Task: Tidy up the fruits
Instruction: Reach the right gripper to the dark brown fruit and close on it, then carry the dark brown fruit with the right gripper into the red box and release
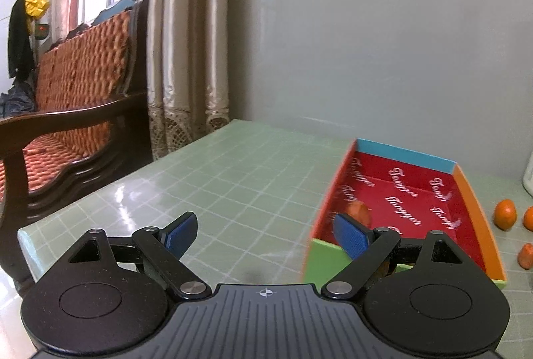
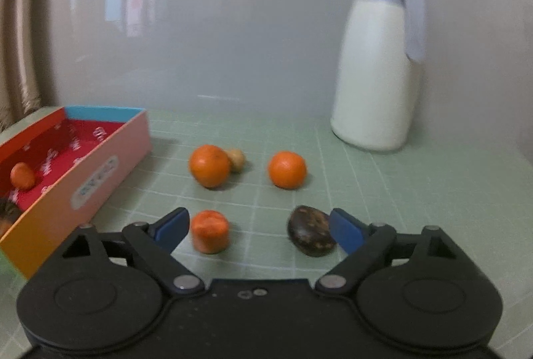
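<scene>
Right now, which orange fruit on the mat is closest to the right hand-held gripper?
The flat-topped orange fruit, just off the left fingertip of the right hand-held gripper. The two round oranges sit farther back, towards the white jug.

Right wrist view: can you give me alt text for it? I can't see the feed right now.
The open right tongs hang low over a green gridded table, holding nothing, with an orange chunk and a dark fruit between their blue tips. Beyond lie two oranges and a white jug; a colourful box at left holds one orange piece.
</scene>
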Action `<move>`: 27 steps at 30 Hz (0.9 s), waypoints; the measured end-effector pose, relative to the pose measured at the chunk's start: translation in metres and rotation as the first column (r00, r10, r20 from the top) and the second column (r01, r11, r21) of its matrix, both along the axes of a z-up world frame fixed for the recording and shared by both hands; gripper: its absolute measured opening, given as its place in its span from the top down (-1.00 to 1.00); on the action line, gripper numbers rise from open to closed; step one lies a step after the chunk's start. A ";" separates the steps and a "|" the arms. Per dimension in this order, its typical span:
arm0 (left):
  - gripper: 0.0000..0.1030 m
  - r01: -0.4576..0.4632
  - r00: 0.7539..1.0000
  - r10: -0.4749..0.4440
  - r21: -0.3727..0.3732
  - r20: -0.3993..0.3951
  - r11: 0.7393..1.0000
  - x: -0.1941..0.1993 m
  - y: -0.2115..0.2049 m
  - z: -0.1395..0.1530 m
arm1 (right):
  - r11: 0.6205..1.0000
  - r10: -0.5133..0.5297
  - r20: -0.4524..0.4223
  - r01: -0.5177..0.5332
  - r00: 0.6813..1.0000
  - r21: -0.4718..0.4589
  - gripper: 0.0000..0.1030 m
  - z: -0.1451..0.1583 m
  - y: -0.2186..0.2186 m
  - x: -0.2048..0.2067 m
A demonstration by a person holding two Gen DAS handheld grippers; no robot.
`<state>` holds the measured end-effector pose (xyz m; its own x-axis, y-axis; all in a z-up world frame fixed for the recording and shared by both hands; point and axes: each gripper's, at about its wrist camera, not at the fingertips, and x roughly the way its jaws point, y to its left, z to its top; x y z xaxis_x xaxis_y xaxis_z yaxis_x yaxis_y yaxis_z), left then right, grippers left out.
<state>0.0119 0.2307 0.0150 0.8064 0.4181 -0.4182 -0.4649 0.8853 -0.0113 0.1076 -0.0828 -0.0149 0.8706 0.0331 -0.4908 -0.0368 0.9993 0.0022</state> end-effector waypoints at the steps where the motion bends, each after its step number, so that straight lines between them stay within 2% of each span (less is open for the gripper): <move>1: -0.72 -0.005 1.000 0.005 -0.004 -0.001 1.000 0.000 0.002 0.000 | 1.000 -0.016 0.000 0.016 1.000 0.006 -0.71 0.000 -0.004 0.001; 5: -0.72 -0.013 1.000 0.013 -0.009 -0.001 1.000 -0.001 0.007 -0.002 | 0.995 -0.080 -0.031 0.082 0.996 0.048 -0.60 -0.003 -0.024 0.011; 9: -0.72 -0.005 1.000 0.005 -0.010 -0.004 1.000 0.000 0.005 -0.003 | 0.989 -0.102 -0.099 0.112 0.990 0.095 -0.03 -0.012 -0.037 0.019; 13: -0.72 0.002 1.000 -0.002 -0.006 -0.006 1.000 0.001 0.004 -0.003 | 0.988 -0.104 -0.128 0.117 0.986 0.098 0.01 -0.018 -0.042 0.022; 14: -0.72 0.001 1.000 -0.001 -0.008 -0.005 1.000 0.001 0.005 -0.003 | 0.989 -0.096 -0.131 0.110 0.987 0.102 0.13 -0.018 -0.042 0.022; 15: -0.72 0.001 1.000 -0.001 -0.010 -0.004 1.000 0.000 0.005 -0.003 | 0.990 -0.094 -0.129 0.107 0.987 0.095 0.18 -0.018 -0.042 0.021; 27: -0.72 -0.005 1.000 0.005 -0.003 -0.006 1.000 -0.001 0.004 -0.003 | 0.992 -0.052 -0.090 0.062 0.995 0.110 0.20 -0.001 -0.033 0.011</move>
<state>0.0109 0.2348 0.0121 0.8019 0.4207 -0.4242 -0.4690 0.8831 -0.0107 0.1188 -0.1155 -0.0159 0.8268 0.0439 -0.5608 0.0253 0.9930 0.1150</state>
